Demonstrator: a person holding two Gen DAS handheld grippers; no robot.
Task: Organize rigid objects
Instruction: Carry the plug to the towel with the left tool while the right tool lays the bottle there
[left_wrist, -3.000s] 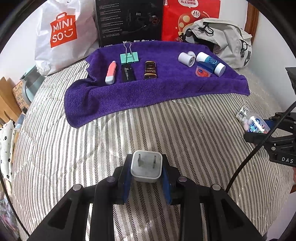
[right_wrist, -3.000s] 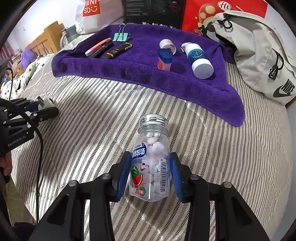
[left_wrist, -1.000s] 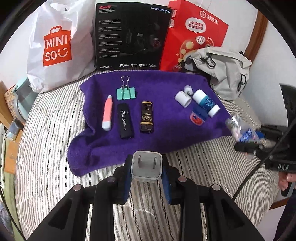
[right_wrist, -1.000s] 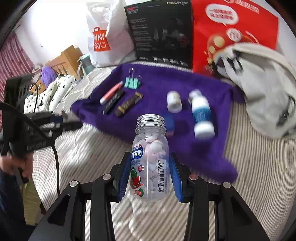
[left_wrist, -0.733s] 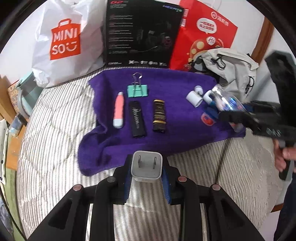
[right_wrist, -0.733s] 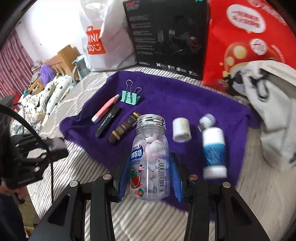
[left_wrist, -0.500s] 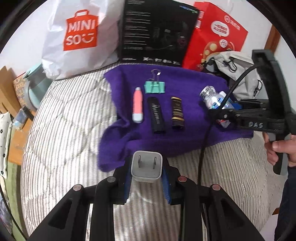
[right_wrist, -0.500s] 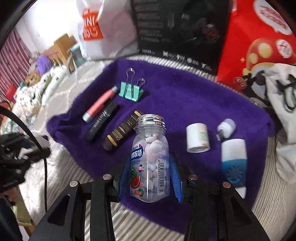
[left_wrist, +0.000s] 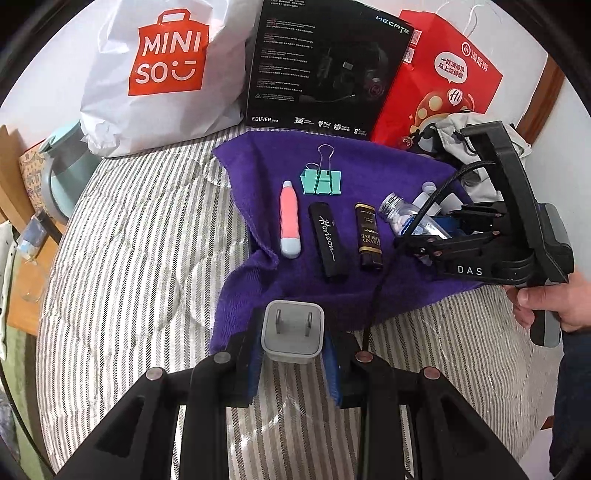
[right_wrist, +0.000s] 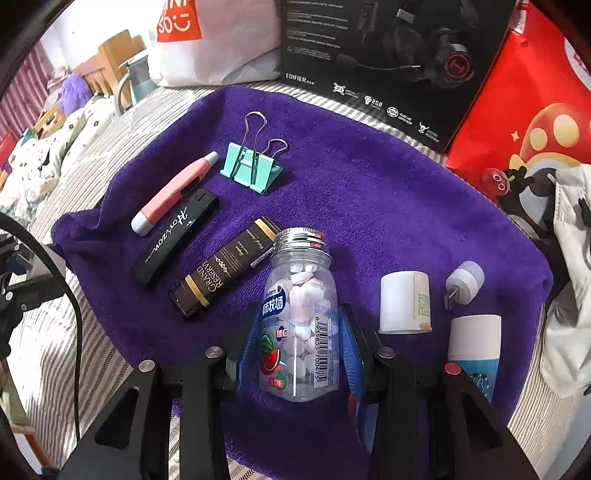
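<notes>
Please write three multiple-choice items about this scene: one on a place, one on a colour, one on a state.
1. Where does the binder clip lie?
A. on the purple towel
B. on the striped bedding
C. in the white bag

2. What colour is the binder clip?
A. red
B. mint green
C. black

3. What is the right tool doing?
A. standing open and empty
B. shut on the candy bottle
C. shut on a charger

Answers: 1 A, the clip rests on the towel; 2 B, its body is mint green; 3 B, both pads press the bottle's sides.

Binder clip (left_wrist: 322, 181) behind three bars (left_wrist: 327, 240) on towel (left_wrist: 369, 166)
</notes>
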